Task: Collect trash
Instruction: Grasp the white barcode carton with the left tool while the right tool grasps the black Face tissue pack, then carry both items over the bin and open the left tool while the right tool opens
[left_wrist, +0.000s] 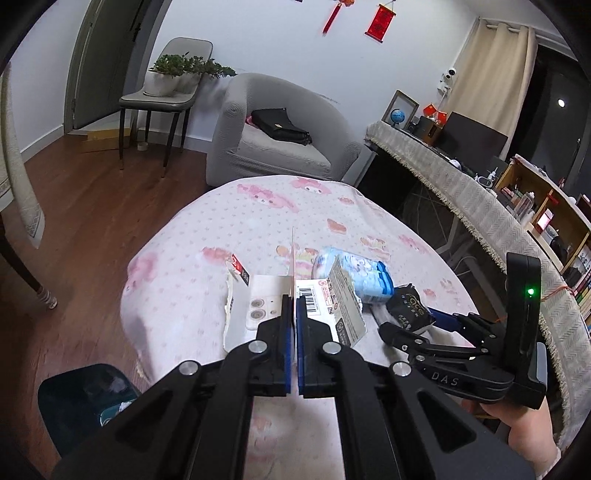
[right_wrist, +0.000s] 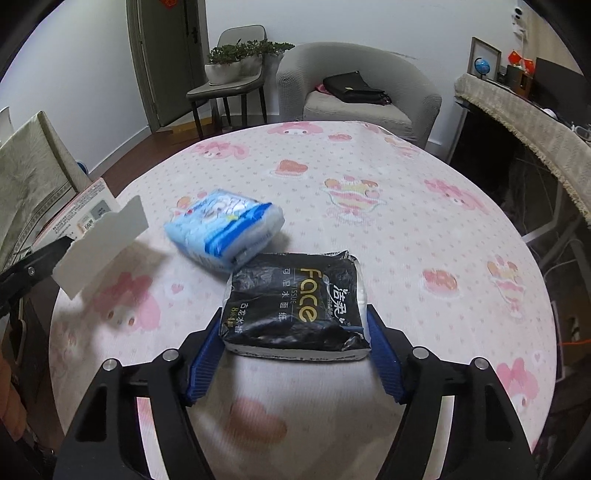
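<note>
My left gripper (left_wrist: 294, 306) is shut on a flattened white cardboard box (left_wrist: 321, 299) with a barcode, held above the table's left edge; the box also shows in the right wrist view (right_wrist: 99, 240). My right gripper (right_wrist: 295, 332) has its blue pads on both sides of a black "Face" tissue pack (right_wrist: 295, 306) lying on the pink patterned tablecloth (right_wrist: 406, 229). The pack also shows in the left wrist view (left_wrist: 408, 306). A blue tissue pack (right_wrist: 221, 229) lies just behind it, also in the left wrist view (left_wrist: 354, 273).
A dark bin (left_wrist: 85, 402) with some trash stands on the wooden floor below the table's left edge. A grey armchair (left_wrist: 280, 129) stands beyond the table. A covered desk (left_wrist: 480, 199) runs along the right. A chair with plants (left_wrist: 166, 88) stands by the door.
</note>
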